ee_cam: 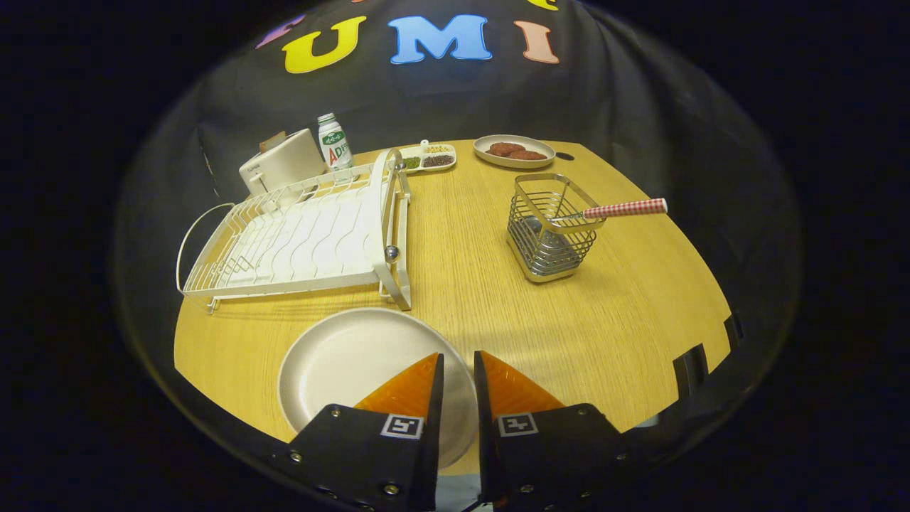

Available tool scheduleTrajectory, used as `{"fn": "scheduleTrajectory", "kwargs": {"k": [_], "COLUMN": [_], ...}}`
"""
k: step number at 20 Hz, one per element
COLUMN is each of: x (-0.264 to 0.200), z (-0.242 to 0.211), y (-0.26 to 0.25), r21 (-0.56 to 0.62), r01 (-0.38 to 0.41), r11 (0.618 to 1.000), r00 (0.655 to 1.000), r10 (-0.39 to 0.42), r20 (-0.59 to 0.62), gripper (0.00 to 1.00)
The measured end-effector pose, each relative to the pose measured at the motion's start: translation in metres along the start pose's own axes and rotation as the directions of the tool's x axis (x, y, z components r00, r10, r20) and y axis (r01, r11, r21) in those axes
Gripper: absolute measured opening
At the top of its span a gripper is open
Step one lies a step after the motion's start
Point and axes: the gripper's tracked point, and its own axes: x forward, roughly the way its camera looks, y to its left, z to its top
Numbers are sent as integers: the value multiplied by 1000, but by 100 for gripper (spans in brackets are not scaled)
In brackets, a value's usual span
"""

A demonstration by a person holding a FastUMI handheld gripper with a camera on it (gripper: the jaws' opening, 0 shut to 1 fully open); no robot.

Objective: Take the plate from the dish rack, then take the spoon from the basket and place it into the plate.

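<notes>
1. My gripper (458, 366) hovers over the near part of the wooden table (640, 313), its fingers drawn close together with a narrow gap between them and nothing held.
2. The plate (348, 363) lies flat on the table just under and ahead of my left finger, its right rim showing through the gap between my fingers.
3. Beyond the plate, ahead to the left, stands the dish rack (298, 235).
4. Ahead to the right, well apart from my fingers, sits the wire basket (547, 235); the spoon (622, 208) leans in it, its checked handle sticking out to the right.
5. Farther back I see a toaster (281, 163), a bottle (334, 141), a divided tray (426, 158) and a dish of food (513, 151).
</notes>
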Motion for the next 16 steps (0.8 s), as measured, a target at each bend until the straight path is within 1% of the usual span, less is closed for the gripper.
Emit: {"fn": "scheduleTrajectory", "kwargs": {"k": [14,16], "x": [-6,-9], "z": [33,41], "y": [-32,-48], "r21": [11,11], "r01": [60,94], "r11": [998,996], "r00": [996,992], "r10": [-60,-94], "r20": [67,83], "gripper": [24,24]}}
